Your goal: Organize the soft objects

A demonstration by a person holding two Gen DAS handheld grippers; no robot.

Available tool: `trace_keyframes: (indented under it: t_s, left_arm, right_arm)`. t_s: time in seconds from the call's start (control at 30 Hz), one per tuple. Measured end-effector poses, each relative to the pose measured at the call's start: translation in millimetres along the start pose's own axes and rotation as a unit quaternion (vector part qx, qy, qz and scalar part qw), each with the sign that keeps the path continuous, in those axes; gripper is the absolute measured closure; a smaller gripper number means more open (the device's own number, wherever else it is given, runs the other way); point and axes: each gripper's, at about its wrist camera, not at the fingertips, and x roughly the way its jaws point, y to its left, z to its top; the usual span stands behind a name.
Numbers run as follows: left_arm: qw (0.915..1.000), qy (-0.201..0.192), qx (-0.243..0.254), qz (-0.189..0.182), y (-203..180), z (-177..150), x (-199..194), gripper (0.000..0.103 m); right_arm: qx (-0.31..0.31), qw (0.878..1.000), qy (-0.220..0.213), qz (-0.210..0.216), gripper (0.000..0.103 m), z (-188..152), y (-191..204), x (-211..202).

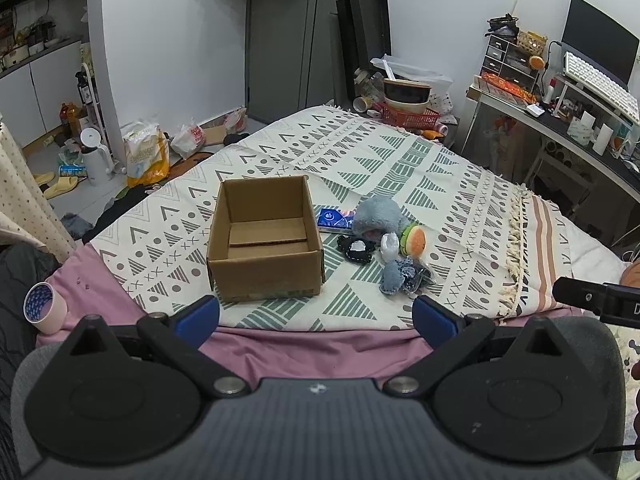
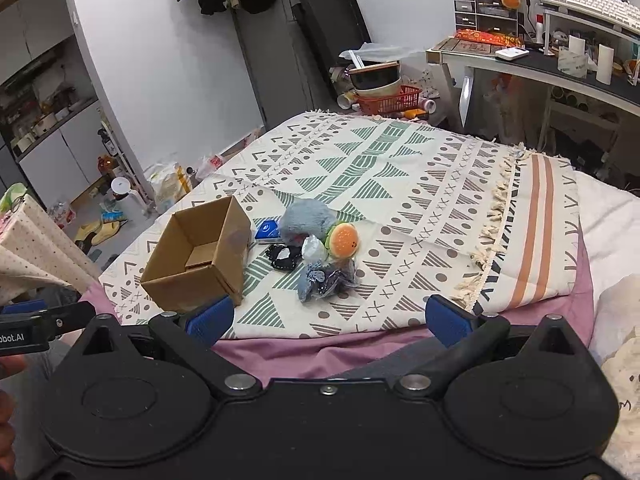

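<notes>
Both tools, left and right, released; cardboard box beside soft toys

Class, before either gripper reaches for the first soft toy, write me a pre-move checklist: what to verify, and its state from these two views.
1. Cardboard box upright, top open: ok.
2. Box interior free for toys: ok; only a loose cardboard flap lies on its floor.
3. Left gripper open and holding nothing: ok.
4. Right gripper open and holding nothing: ok.
5. Toys separable: not ok; the burger plush, grey plush and denim piece lie bunched together, touching.
6. Which pile items count as soft, such as the blue packet and the black item: cannot tell.
</notes>
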Motion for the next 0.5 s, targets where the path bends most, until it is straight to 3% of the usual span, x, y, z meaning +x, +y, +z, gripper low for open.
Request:
trace_keyframes:
  t_s: [0.5]
  left_arm:
    - [1.0000,-0.004,0.003,-0.003,0.0,4.4,-6.6,0.001]
  right_arm:
    - [-0.009,1.000,-0.004,-0.007,0.000,1.1,0.0,-5.8]
